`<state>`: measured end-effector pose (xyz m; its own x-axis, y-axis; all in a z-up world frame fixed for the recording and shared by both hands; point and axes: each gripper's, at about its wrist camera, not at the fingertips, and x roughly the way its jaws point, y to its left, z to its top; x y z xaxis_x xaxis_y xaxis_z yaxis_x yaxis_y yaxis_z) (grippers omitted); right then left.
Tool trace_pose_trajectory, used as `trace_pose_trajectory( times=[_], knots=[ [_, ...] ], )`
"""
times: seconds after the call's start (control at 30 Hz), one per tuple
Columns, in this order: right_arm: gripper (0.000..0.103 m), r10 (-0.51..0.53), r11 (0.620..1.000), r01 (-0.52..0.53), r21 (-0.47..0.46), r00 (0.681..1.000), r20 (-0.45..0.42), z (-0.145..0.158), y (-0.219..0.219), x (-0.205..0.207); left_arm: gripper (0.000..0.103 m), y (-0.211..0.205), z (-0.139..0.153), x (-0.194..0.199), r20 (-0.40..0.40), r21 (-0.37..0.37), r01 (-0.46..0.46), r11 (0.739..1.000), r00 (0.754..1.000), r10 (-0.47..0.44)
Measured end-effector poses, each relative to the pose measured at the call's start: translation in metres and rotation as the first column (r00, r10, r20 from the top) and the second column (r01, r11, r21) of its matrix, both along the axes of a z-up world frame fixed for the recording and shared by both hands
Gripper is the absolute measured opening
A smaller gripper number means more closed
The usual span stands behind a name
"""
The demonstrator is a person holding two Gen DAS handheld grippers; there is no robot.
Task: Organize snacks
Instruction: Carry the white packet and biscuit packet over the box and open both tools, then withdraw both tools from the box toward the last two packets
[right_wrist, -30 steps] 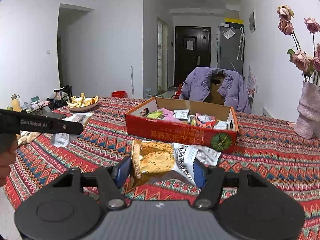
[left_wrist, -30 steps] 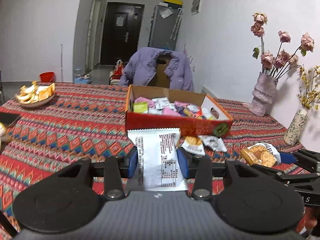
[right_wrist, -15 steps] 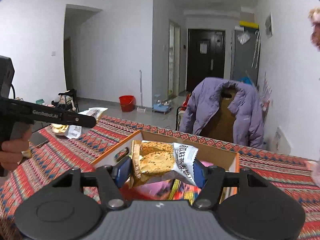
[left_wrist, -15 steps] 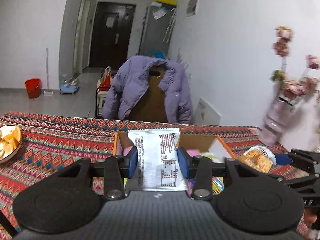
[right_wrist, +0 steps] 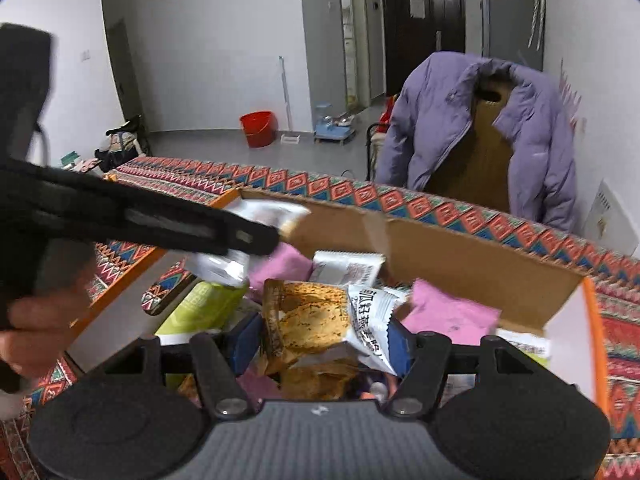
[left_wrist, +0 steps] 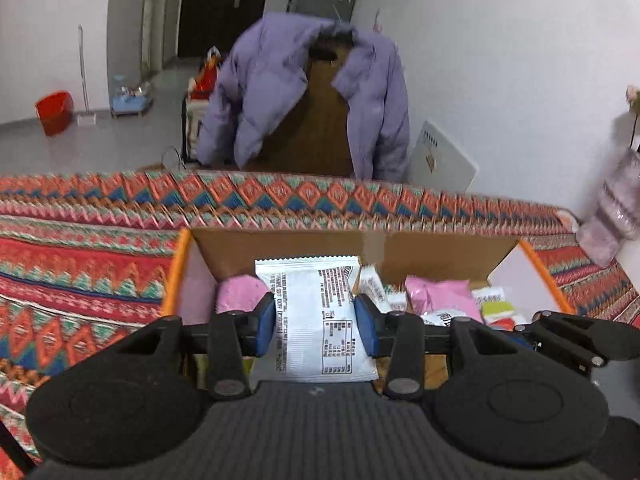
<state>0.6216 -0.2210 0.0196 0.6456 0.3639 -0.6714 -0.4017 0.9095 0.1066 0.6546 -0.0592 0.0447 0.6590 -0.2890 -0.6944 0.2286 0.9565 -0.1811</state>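
My left gripper [left_wrist: 314,320] is shut on a white snack packet [left_wrist: 312,300] with black print, held over the left part of an orange-rimmed cardboard box [left_wrist: 180,264]. My right gripper [right_wrist: 324,340] holds a cracker packet [right_wrist: 312,316] over the same box [right_wrist: 440,248]. Its jaws are opening, and the packet is still between the pads. The right wrist view shows the left gripper's black finger [right_wrist: 240,236] reaching in from the left with the white packet [right_wrist: 264,212]. Part of the right gripper [left_wrist: 560,332] shows at the right edge of the left wrist view.
Several packets lie in the box, among them pink ones [left_wrist: 440,296] and a green one [right_wrist: 200,308]. The box stands on a patterned tablecloth [left_wrist: 80,260]. Behind the table a purple jacket [left_wrist: 280,80] hangs on a chair. A vase [left_wrist: 616,208] stands at the right.
Both grippers have moved forward and tipped down, from short of the box to over its inside, each still carrying its packet. The box now fills the lower middle of both views.
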Motion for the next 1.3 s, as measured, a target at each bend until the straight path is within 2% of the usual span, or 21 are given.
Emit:
trace_pose_trajectory(
  times=[0.13, 0.23, 0.33, 0.47, 0.67, 0.77, 0.83, 0.9, 1.03, 1.13, 1.2, 1.3],
  knots=[
    [0.067, -0.003, 1.000, 0.002, -0.024, 1.000, -0.012, -0.005, 0.004, 0.006, 0.055, -0.002, -0.015, 0.000, -0.021, 0.012, 0.007, 1.000, 1.000, -0.006],
    [0.069, 0.001, 1.000, -0.001, -0.005, 1.000, -0.008, -0.001, -0.002, 0.004, 0.071, 0.003, -0.010, -0.013, 0.015, 0.011, 0.022, 1.000, 1.000, -0.022],
    [0.070, -0.010, 1.000, 0.010, -0.005, 1.000, 0.013, 0.015, -0.012, -0.006, 0.071, 0.012, 0.009, -0.026, 0.050, 0.030, 0.012, 0.999, 0.999, -0.013],
    [0.070, -0.042, 0.999, 0.043, -0.009, 0.997, 0.071, 0.050, -0.028, -0.031, 0.071, 0.030, 0.047, -0.059, 0.114, 0.054, 0.002, 0.999, 0.993, -0.008],
    [0.070, -0.066, 0.997, 0.072, -0.025, 0.980, 0.186, 0.110, -0.059, -0.102, 0.072, 0.055, 0.092, -0.135, 0.221, 0.133, -0.035, 0.991, 0.975, 0.005],
    [0.070, -0.082, 0.995, 0.093, -0.037, 0.969, 0.232, 0.129, -0.075, -0.145, 0.074, 0.068, 0.106, -0.189, 0.263, 0.132, -0.042, 0.990, 0.965, 0.006],
    [0.073, -0.087, 0.994, 0.101, -0.040, 0.960, 0.266, 0.139, -0.081, -0.177, 0.077, 0.073, 0.113, -0.224, 0.297, 0.128, -0.049, 0.991, 0.955, 0.009],
    [0.081, -0.081, 0.996, 0.091, -0.019, 0.951, 0.300, 0.146, -0.086, -0.212, 0.082, 0.075, 0.115, -0.262, 0.351, 0.142, -0.069, 0.987, 0.936, 0.015],
    [0.081, -0.053, 0.999, 0.050, 0.016, 0.939, 0.341, 0.148, -0.089, -0.273, 0.082, 0.069, 0.106, -0.325, 0.416, 0.186, -0.136, 0.973, 0.908, 0.047],
    [0.082, -0.022, 1.000, 0.023, 0.001, 0.934, 0.357, 0.142, -0.087, -0.311, 0.082, 0.063, 0.098, -0.366, 0.417, 0.163, -0.140, 0.977, 0.907, 0.060],
    [0.087, 0.001, 1.000, 0.008, -0.023, 0.931, 0.366, 0.134, -0.086, -0.337, 0.083, 0.057, 0.090, -0.391, 0.419, 0.153, -0.152, 0.976, 0.905, 0.075],
    [0.089, 0.018, 0.999, -0.001, -0.045, 0.927, 0.375, 0.120, -0.086, -0.373, 0.084, 0.052, 0.075, -0.426, 0.401, 0.127, -0.189, 0.974, 0.908, 0.124]
  ],
)
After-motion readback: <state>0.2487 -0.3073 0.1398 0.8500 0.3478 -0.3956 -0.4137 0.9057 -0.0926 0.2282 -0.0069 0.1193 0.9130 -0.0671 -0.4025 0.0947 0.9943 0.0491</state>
